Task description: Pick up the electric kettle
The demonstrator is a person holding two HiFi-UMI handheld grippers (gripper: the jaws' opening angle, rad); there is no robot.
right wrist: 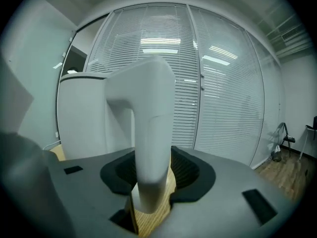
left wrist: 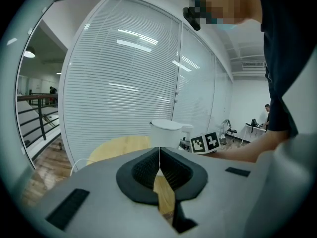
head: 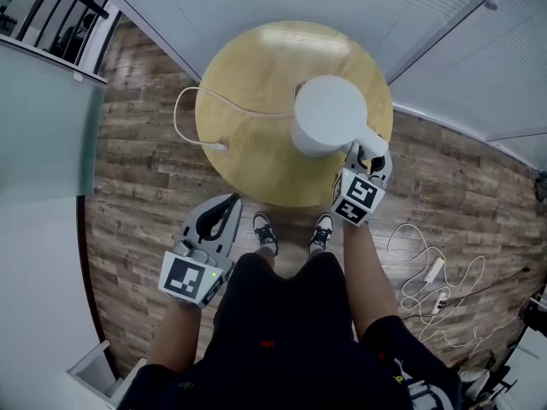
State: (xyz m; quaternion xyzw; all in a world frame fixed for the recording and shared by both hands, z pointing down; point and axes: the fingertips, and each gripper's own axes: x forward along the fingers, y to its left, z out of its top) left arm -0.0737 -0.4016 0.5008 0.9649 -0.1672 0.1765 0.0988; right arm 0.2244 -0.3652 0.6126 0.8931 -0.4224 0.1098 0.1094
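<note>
Hidden: electric kettle (head: 329,115) base | look: white, upright, lid down, on tabletop (head: 248,101) | right claw (head: 369,155): spread round handle (right wrist: 148,133), no grip | left claw (left wrist: 159,158): closed, empty

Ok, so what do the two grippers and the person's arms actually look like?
The left gripper and right gripper have smooth light grey bodies, with black ribbed lining on the fingers. Each carries a white cube printed with black square markers. The person wears short dark sleeves, leaving the forearms uncovered.
</note>
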